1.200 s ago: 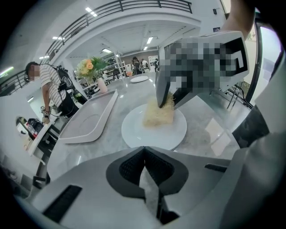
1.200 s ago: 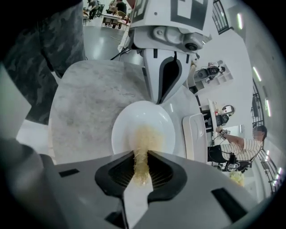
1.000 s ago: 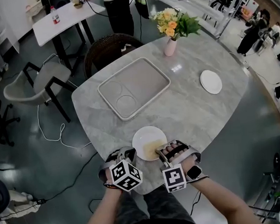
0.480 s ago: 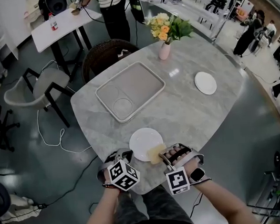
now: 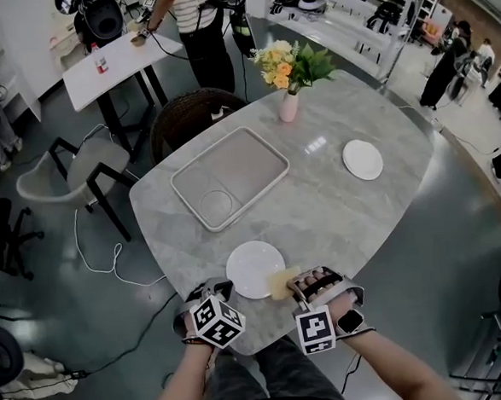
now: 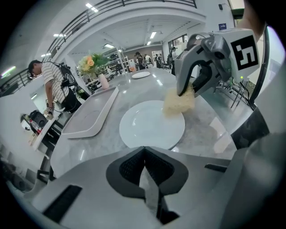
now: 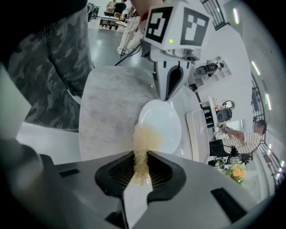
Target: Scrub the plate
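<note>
A white plate (image 5: 253, 267) lies near the table's front edge, also visible in the left gripper view as the plate (image 6: 149, 125) and in the right gripper view as the plate (image 7: 163, 123). My right gripper (image 5: 295, 283) is shut on a yellow sponge (image 5: 283, 282). The sponge (image 7: 143, 143) rests on the plate's near right rim, and the sponge (image 6: 178, 102) overlaps that edge. My left gripper (image 5: 216, 289) sits just off the plate's near left rim. Its jaws are shut with nothing between them, and the left gripper (image 6: 144, 154) stays short of the plate.
A grey tray (image 5: 229, 177) lies farther back on the marble table (image 5: 337, 214). A pink vase of flowers (image 5: 288, 105) and a small white plate (image 5: 362, 159) stand beyond it. A brown chair (image 5: 189, 114) is tucked in at the far side, with people standing behind.
My right gripper has dragged the sponge from the plate's middle out to its near right rim. The left gripper has stayed beside the plate.
</note>
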The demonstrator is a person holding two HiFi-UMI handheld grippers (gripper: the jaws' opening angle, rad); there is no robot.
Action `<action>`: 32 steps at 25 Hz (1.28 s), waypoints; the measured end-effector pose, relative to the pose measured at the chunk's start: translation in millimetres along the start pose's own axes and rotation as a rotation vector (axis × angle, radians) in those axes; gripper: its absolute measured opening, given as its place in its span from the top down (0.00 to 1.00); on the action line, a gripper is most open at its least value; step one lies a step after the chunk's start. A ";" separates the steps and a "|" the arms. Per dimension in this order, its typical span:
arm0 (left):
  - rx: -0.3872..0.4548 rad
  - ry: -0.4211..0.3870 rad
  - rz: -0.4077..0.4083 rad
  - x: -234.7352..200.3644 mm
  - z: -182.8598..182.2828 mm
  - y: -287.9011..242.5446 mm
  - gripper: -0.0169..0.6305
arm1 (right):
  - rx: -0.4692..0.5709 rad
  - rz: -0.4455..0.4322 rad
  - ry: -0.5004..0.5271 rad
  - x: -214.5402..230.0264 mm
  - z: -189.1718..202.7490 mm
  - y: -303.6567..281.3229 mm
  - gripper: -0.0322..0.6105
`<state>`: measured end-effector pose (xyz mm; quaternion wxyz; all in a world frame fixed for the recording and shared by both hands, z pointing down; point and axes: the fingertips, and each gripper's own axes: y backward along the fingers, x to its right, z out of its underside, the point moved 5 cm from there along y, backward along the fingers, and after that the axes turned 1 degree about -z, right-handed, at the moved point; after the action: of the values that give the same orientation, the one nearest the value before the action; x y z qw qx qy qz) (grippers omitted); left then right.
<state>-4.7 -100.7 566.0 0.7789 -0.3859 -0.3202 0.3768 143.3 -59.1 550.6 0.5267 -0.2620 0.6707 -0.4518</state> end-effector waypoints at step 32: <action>0.666 0.685 -0.182 93.0 16.5 159.9 0.96 | 0.700 0.024 -1.158 -48.3 -59.3 128.4 0.83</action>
<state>-24.5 49.7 458.9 0.9504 -0.1878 0.0602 0.2404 118.3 58.8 462.3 0.8598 -0.2684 0.0975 -0.4233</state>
